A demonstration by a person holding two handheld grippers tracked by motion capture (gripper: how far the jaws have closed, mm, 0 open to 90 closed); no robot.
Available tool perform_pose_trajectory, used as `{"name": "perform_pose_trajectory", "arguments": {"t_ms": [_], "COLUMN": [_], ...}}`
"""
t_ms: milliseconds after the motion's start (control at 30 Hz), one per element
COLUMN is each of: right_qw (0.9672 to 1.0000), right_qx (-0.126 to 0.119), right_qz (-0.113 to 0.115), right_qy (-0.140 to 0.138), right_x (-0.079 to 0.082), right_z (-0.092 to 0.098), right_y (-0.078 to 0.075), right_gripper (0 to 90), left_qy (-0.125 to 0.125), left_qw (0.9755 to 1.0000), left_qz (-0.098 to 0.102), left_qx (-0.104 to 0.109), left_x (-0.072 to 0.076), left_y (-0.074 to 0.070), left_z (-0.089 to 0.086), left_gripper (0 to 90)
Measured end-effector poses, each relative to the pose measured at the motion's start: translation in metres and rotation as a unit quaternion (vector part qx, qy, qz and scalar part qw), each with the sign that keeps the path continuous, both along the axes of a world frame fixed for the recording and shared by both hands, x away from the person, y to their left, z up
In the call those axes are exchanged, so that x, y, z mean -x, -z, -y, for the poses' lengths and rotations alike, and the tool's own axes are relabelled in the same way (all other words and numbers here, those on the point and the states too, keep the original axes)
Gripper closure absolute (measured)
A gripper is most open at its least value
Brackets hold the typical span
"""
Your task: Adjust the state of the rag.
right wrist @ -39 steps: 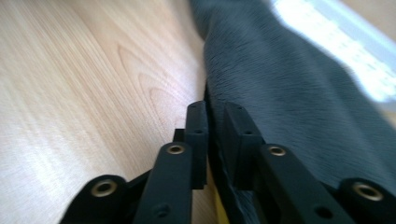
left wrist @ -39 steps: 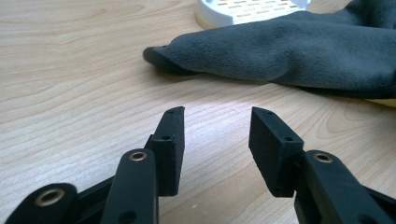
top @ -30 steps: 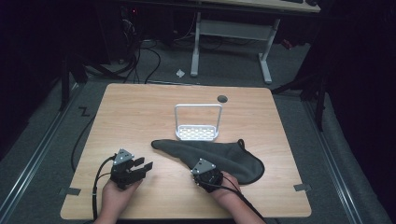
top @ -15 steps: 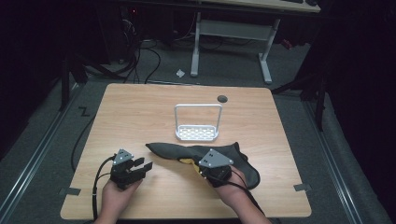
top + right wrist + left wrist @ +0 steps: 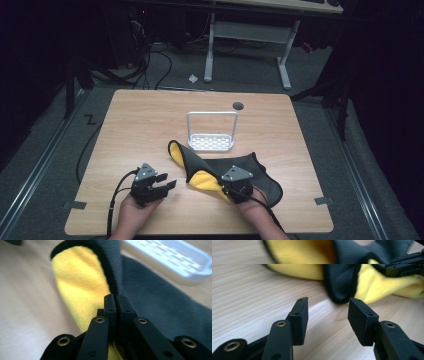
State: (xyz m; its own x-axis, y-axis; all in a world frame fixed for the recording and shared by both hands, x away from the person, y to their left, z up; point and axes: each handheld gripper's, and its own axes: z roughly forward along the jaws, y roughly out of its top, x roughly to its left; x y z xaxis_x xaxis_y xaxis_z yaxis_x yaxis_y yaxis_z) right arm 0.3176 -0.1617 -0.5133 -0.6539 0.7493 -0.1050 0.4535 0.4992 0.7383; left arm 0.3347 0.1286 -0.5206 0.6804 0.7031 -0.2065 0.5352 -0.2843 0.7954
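High view: cloth (image 5: 250, 167) under right tool (image 5: 231, 191)

Cloth (image 5: 220, 172) folded over, yellow lining exposed, left hand-held gripper (image 5: 165, 185) jaws opening

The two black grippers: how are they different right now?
The left gripper has its jaws open with nothing between them; the right gripper has its jaws shut on the black cloth with yellow lining. The left sits over bare wooden table, the right over the cloth. Both are hand-held.
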Motion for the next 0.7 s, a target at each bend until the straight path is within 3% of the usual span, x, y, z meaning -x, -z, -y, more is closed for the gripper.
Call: {"name": "perform_pose_trajectory", "arguments": {"t_ms": [167, 300, 333, 400, 467, 533, 567, 667, 700], "right_qw": [0.9991, 0.9962, 0.9955, 0.9952, 0.9959, 0.9971, 0.9971, 0.9984, 0.9985], "right_qx": [-0.013, -0.019, -0.017, -0.021, -0.031, -0.042, -0.042, -0.037, -0.032], "right_qz": [-0.003, -0.021, -0.021, -0.011, 0.007, 0.028, 0.028, 0.040, 0.045], "right_qy": [-0.041, -0.082, -0.090, -0.095, -0.085, -0.056, -0.056, -0.015, 0.002], "right_x": [0.021, 0.036, 0.039, 0.043, 0.044, 0.039, 0.039, 0.028, 0.024], "right_z": [-0.016, -0.033, -0.037, -0.040, -0.036, -0.020, -0.020, 0.005, 0.014], "right_y": [0.001, 0.004, 0.004, -0.001, -0.011, -0.023, -0.023, -0.026, -0.025], "right_gripper": [86.6, 83.1, 79.4, 76.5, 74.8, 74.6, 74.6, 75.1, 75.7], "left_qy": [-0.005, -0.016, -0.013, -0.009, -0.007, -0.009, -0.014, -0.011, -0.008], "left_qw": [0.9996, 0.9991, 0.9992, 0.9995, 0.9992, 0.9994, 0.9991, 0.9975, 0.9977], "left_qz": [0.027, 0.033, 0.032, 0.030, 0.026, 0.006, -0.001, -0.026, -0.025], "left_qx": [0.004, 0.019, 0.018, -0.005, -0.028, -0.034, -0.040, -0.065, -0.062], "left_x": [0.007, 0.013, 0.014, 0.016, 0.015, 0.011, 0.009, 0.006, 0.007], "left_y": [-0.006, -0.011, -0.012, -0.010, -0.006, -0.002, 0.000, 0.008, 0.008], "left_z": [0.008, 0.007, 0.007, 0.010, 0.013, 0.012, 0.012, 0.010, 0.009], "left_gripper": [57.4, 62.4, 62.5, 62.7, 62.6, 62.9, 62.9, 66.2, 67.0]}}
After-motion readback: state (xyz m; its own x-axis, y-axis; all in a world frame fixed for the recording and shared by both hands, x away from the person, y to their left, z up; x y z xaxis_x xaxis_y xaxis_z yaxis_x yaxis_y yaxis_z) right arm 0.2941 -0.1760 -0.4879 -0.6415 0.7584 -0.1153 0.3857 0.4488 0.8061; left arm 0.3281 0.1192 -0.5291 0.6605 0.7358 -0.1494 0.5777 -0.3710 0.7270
